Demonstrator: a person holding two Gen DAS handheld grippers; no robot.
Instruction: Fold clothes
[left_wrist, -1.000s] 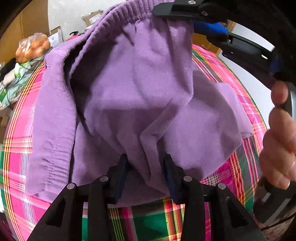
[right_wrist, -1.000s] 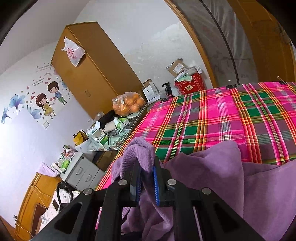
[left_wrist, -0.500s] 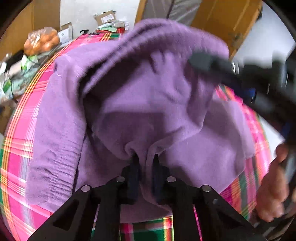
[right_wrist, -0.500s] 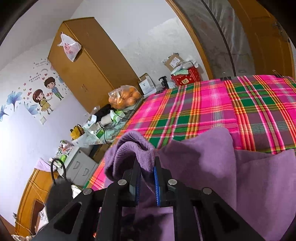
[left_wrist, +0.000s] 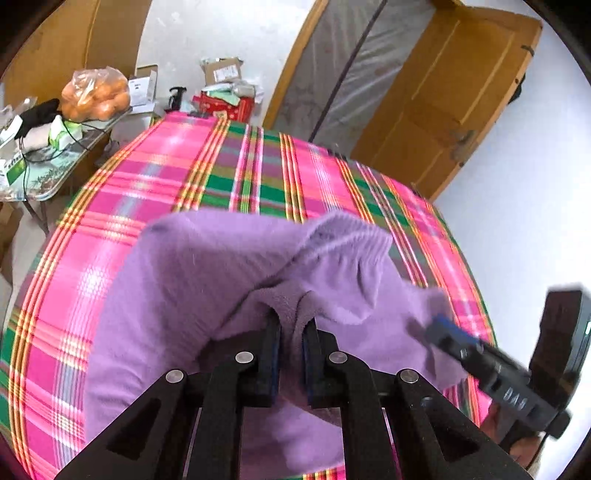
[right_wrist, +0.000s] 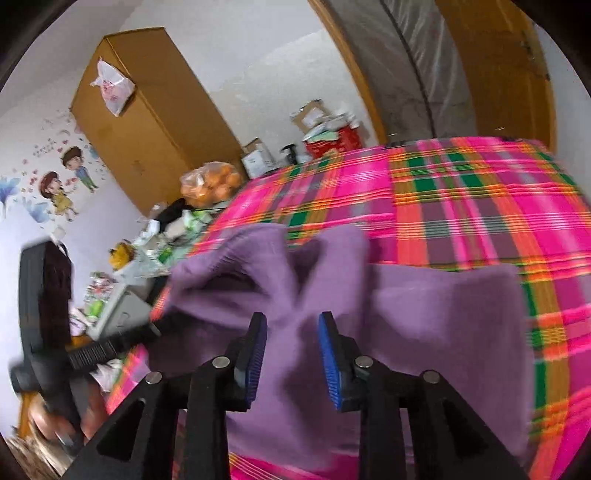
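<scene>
Left tool (left_wrist: 291, 345) pinching purple garment (left_wrist: 192, 280), right tool (right_wrist: 293, 354) parted; cupboard (right_wrist: 147, 122) right-view only

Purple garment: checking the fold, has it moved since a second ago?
Yes. The purple garment has dropped from its raised drape onto the plaid cloth, uncovering it.

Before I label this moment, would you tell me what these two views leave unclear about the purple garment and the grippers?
- Left wrist view: the purple garment has its near hem hidden behind the left gripper, which is shut on a fold.
- Left wrist view: the right gripper is motion-blurred, its fingers indistinct.
- Right wrist view: the right gripper has just been opening; the cloth under it is blurred.
- Garment type: unclear in both views, too bunched.
</scene>
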